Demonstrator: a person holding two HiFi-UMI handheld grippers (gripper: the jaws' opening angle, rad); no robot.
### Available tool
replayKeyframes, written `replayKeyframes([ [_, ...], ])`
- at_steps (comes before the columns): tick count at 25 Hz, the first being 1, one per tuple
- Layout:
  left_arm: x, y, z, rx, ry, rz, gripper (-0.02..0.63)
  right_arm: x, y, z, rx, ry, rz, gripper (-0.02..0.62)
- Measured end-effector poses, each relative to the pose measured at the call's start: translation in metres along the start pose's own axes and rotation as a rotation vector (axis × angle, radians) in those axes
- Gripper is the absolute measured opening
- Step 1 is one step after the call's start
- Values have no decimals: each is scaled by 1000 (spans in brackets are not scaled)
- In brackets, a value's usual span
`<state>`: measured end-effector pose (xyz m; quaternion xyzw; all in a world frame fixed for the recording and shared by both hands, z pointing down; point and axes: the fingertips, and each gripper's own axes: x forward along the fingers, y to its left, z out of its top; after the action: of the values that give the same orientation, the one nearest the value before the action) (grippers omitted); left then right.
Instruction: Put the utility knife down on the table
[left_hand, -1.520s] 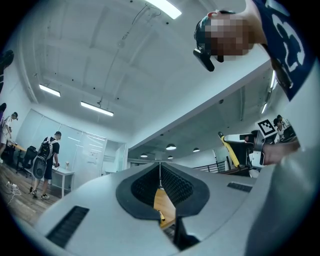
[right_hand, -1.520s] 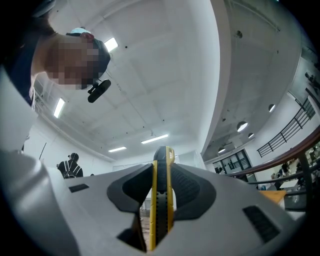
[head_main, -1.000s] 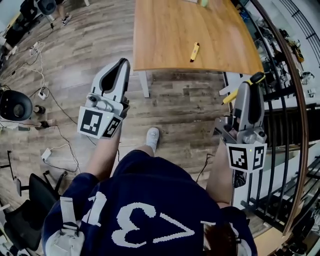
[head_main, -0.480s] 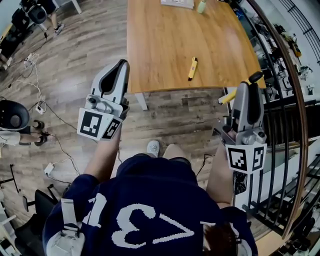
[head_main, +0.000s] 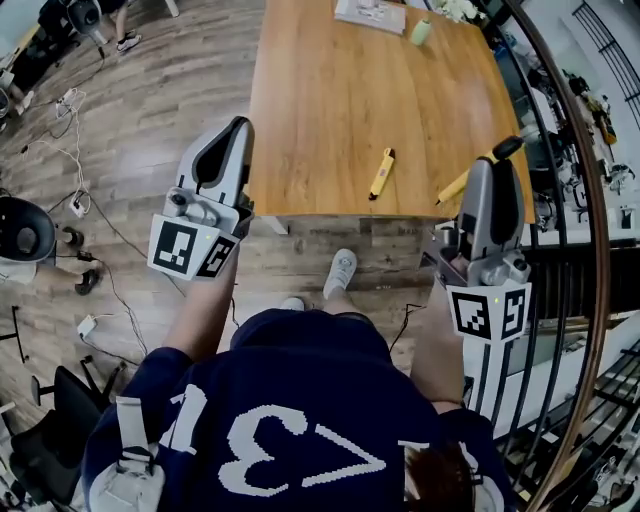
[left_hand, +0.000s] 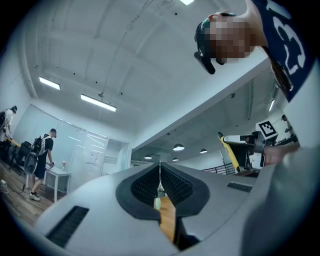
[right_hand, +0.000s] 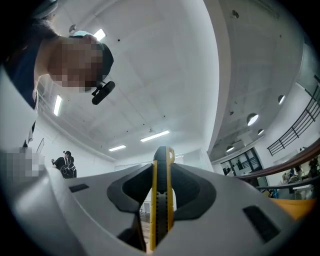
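Observation:
My right gripper (head_main: 497, 160) is shut on a yellow utility knife (head_main: 452, 187) with a black end. The knife sticks out on both sides of the jaws, above the near right corner of the wooden table (head_main: 320, 90). In the right gripper view the knife (right_hand: 161, 200) stands upright, clamped between the pads of the right gripper (right_hand: 162, 155). My left gripper (head_main: 238, 125) is shut with nothing in it, held over the floor just left of the table's near left corner. A second yellow, knife-like tool (head_main: 381, 173) lies on the table near its front edge.
A white flat item (head_main: 370, 14) and a pale green bottle (head_main: 421, 31) sit at the table's far end. A curved black railing (head_main: 575, 200) runs along the right. Cables and a black chair (head_main: 25, 225) lie on the wooden floor at left.
The table has come nearer in the head view as the person stepped toward it. Both grippers keep their pose; the held knife now hangs over the table's near right corner.

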<state>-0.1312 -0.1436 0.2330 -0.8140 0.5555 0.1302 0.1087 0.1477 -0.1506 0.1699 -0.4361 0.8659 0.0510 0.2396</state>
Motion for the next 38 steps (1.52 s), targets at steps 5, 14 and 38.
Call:
replayKeyframes([
  [5,52,6,-15,43,1,63,23,45,-49,-14,35,9,71,126],
  [14,115,2,-39,13,-2,131,23,87,-111,-60,104,100,161,126],
  [38,144,46,-164,-123,192,32,23,89,-116,-352,375,672,-41,126],
])
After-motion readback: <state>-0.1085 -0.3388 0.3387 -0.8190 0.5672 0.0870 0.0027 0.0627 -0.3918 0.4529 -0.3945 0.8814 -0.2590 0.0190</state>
